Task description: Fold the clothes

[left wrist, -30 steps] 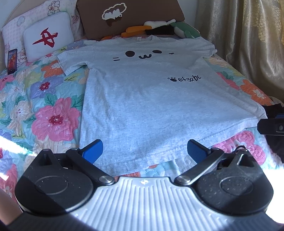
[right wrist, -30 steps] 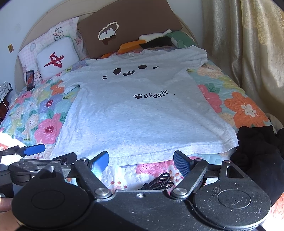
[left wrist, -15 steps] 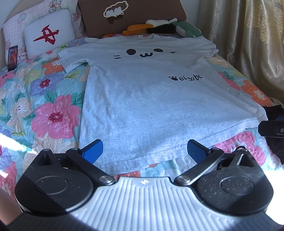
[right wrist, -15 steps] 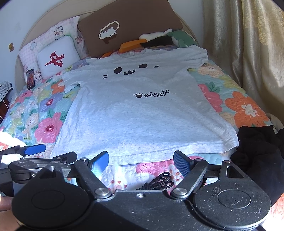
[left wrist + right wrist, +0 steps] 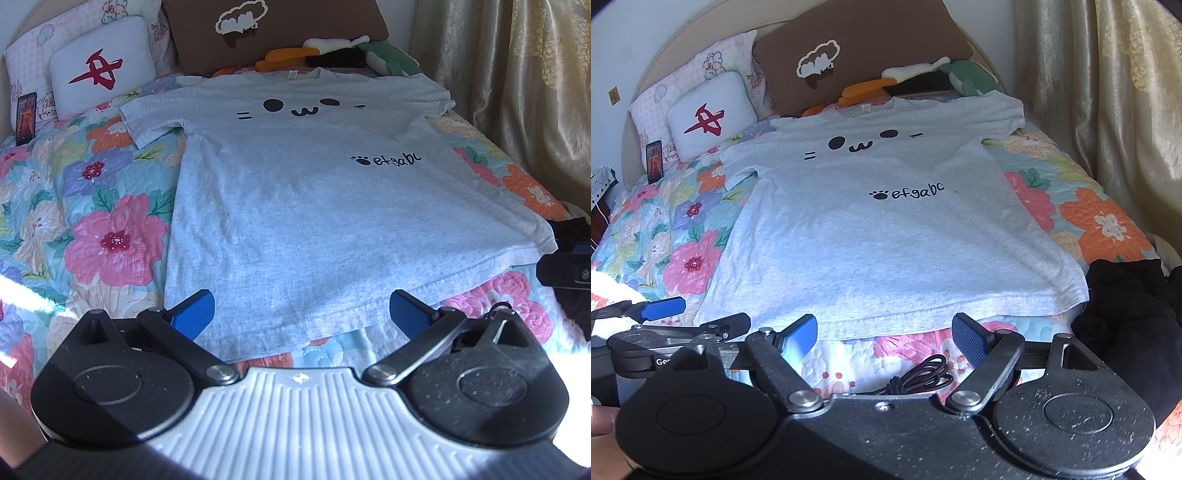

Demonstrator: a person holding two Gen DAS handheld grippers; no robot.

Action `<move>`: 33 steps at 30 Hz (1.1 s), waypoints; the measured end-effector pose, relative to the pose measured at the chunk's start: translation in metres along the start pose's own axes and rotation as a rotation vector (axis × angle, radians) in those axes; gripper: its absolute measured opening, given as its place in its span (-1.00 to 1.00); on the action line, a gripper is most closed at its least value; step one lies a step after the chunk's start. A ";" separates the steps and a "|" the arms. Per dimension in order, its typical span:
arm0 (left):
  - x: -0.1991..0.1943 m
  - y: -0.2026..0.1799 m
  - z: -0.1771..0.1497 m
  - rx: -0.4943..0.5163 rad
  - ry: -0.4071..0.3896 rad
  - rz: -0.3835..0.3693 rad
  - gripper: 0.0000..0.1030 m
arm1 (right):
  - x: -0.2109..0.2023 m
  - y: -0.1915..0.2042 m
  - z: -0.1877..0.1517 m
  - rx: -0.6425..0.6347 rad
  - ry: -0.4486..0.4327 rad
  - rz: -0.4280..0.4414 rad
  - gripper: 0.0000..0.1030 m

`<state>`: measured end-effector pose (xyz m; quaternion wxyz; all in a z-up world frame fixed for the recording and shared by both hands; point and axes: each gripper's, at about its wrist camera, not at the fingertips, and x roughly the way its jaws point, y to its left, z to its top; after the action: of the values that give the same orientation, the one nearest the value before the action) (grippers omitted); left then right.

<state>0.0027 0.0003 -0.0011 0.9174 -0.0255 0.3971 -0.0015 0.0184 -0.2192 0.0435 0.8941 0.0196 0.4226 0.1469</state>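
Status: no fold has been made. All folding steps remain, as judged from the garment lying fully spread.

Nearest, at the bottom of each wrist view, the left gripper [image 5: 301,312] and right gripper [image 5: 884,338] both stand with their jaws spread wide and hold nothing. The blue pads [image 5: 194,312] are ribbed rubber on black metal arms. Both grippers sit just short of the hem, not touching it.

A coiled black cable [image 5: 919,376] lies on the quilt between the right gripper's fingers.

The grey T-shirt [image 5: 314,206] occupies the centre of both frames, front up, sleeves out, hem nearest. The fabric is a soft heathered knit, flat with slight rippling at the lower right corner. Black print: a cat face near the collar, a paw mark and lettering at mid-chest.

At lower right, a crumpled black garment [image 5: 1134,306] lies just beside the hem corner.

The quilted floral bedspread [image 5: 92,229] lies under everything. At the top of the frame: pillows [image 5: 101,66] and a brown cushion [image 5: 280,33].
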 end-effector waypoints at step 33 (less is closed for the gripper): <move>0.083 0.114 0.015 -0.141 0.310 -0.157 0.77 | 0.071 -0.108 -0.002 0.101 0.007 -0.015 0.76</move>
<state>0.0685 0.1129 -0.0563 0.8381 -0.1201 0.5298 -0.0490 0.0861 -0.3030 -0.0283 0.8917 0.0610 0.4326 0.1185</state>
